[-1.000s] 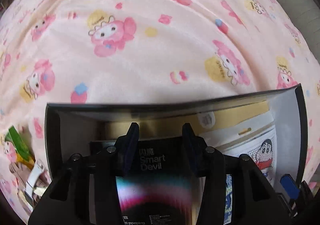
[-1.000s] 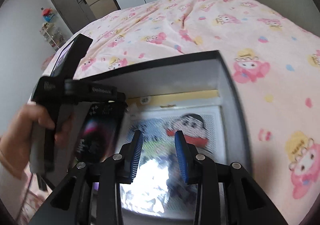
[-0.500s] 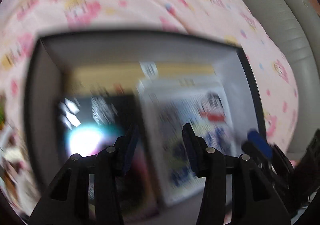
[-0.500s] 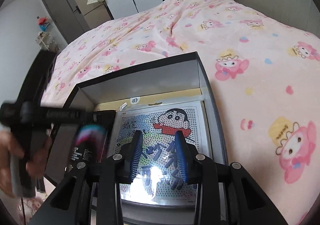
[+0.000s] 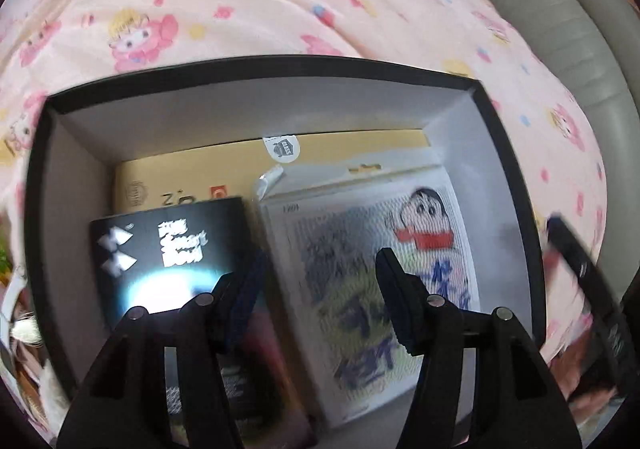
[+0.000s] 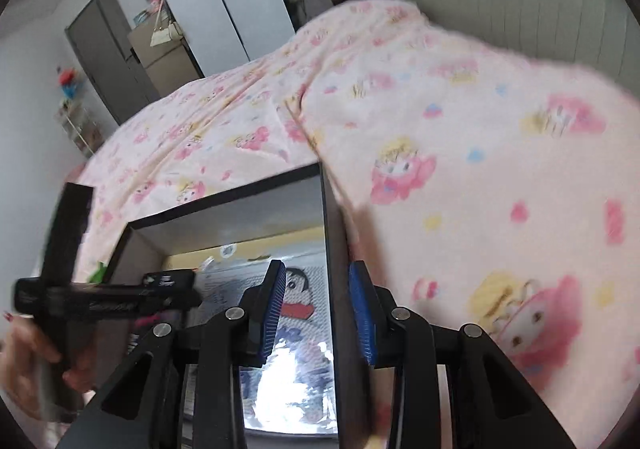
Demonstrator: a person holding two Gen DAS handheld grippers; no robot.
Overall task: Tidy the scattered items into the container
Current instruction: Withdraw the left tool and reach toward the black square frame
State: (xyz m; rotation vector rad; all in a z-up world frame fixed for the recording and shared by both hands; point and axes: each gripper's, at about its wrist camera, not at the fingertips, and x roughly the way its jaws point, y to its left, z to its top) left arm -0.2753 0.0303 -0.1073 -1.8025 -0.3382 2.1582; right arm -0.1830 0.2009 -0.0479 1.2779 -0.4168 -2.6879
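A black box with grey inner walls (image 5: 256, 105) sits on the pink bed. Inside lie a black "Smart Devil" packet (image 5: 168, 249), a cartoon-boy packet (image 5: 372, 249) and a yellow box (image 5: 340, 149) under them. My left gripper (image 5: 320, 285) is open and empty above the box. My right gripper (image 6: 318, 309) is open and empty, its fingers on either side of the box's right wall (image 6: 334, 257), not touching it as far as I can see. The cartoon packet (image 6: 296, 301) shows there too. The left gripper's body (image 6: 108, 297) is at left.
Pink cartoon bedding (image 5: 248, 1) surrounds the box. Small loose items (image 5: 20, 329) lie at the box's left side. A grey padded headboard (image 5: 560, 21) runs along the right. A door and wardrobe (image 6: 120, 49) stand beyond the bed.
The left gripper let go of the black packet, which now lies in the box, and rose. The right gripper moved right, from over the cartoon packet to the box's right wall.
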